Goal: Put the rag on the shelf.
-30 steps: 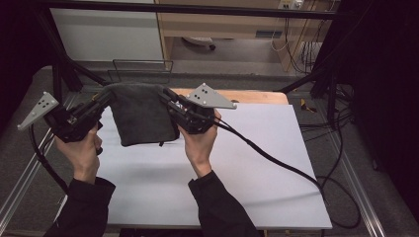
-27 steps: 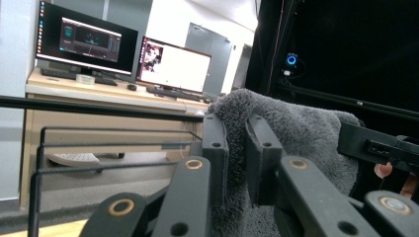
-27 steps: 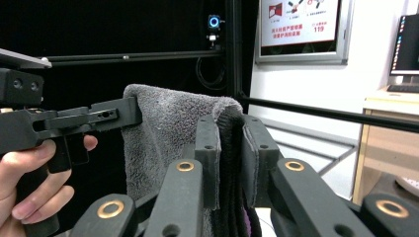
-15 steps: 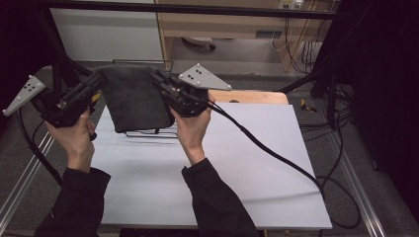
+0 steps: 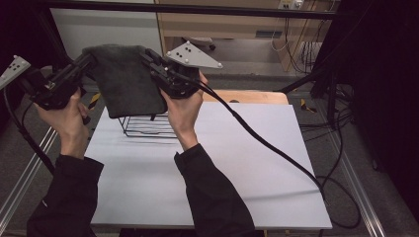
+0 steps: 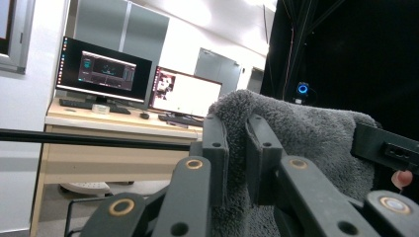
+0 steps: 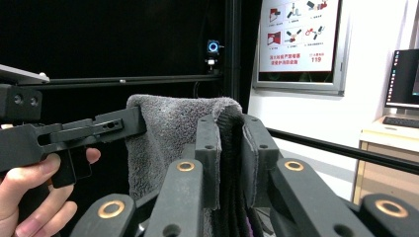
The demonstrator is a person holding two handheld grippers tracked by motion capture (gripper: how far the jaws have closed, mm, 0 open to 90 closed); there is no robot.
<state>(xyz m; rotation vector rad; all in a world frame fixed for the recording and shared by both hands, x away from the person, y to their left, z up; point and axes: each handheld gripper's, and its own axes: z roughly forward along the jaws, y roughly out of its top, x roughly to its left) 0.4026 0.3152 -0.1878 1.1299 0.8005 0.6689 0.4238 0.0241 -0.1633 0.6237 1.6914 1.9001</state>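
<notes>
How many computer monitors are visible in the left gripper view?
2. Both stand on the wooden desk behind the grey towel: a dark monitor at the left, and a bright monitor beside it at the right. The towel may hide others.

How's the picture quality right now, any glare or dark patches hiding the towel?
High view: the towel is evenly lit against the white table, room edges black. Left gripper view: the monitors glare, towel sharp. Right gripper view: black backdrop, towel fibres clear between the jaws.
</notes>
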